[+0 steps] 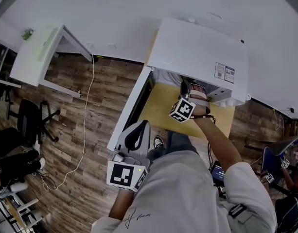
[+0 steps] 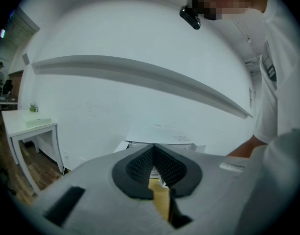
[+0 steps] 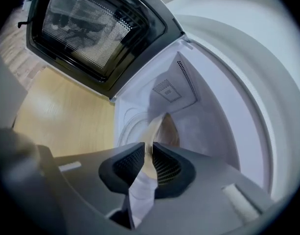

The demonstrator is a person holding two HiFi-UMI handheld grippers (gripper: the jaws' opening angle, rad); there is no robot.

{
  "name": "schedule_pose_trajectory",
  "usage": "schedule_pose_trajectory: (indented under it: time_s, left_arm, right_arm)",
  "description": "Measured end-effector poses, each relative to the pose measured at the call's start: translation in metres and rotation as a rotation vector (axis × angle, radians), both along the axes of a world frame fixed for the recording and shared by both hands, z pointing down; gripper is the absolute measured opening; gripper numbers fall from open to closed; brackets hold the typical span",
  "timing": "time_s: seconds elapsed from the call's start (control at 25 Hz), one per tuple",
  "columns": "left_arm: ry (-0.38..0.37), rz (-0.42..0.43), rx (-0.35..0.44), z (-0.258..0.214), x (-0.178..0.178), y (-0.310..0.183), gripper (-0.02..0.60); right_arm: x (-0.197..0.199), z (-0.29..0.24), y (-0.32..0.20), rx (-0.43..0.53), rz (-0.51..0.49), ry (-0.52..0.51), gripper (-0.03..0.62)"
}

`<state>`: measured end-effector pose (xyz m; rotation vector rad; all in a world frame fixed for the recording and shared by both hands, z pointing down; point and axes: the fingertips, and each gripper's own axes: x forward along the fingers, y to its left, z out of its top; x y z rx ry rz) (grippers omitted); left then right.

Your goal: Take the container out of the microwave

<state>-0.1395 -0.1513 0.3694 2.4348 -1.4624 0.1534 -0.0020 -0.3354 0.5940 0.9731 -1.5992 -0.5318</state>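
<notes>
Inside the open microwave (image 3: pixel 203 111), the right gripper (image 3: pixel 149 150) pinches the thin wall of the translucent container (image 3: pixel 164 129), an edge hold that could let it tilt, slip or spill on the way out, while the left gripper (image 2: pixel 153 155) hangs outside, jaws together, empty.

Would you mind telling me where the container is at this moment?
In the right gripper view, the container is inside the open microwave, just ahead of centre, with its near wall pinched by the right gripper.

Right gripper (image 3: pixel 149 152) pinches the container (image 3: pixel 162 127) by its rim inside the microwave (image 3: pixel 208 116).
</notes>
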Motion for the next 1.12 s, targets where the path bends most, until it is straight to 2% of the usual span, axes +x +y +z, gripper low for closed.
schedule_pose_trajectory:
  time_s: [0.2,0.4,0.68,1.12]
  left_arm:
    - [0.007,0.010,0.011,-0.002,0.006,0.006,0.000]
    - [0.051,0.044,0.043,-0.009,0.014,0.013,0.000]
    - [0.044,0.052,0.049,-0.008,0.024,0.020,0.000]
    - [0.050,0.036,0.058,-0.008,0.021,0.044,0.000]
  right_arm:
    - [0.004,-0.002,0.009,-0.003,0.003,-0.011,0.063]
    - [0.008,-0.010,0.017,0.001,0.005,-0.027,0.060]
    - [0.013,-0.014,0.031,-0.019,-0.003,-0.054,0.058]
    - [0.013,-0.019,0.060,-0.051,0.009,-0.099,0.057]
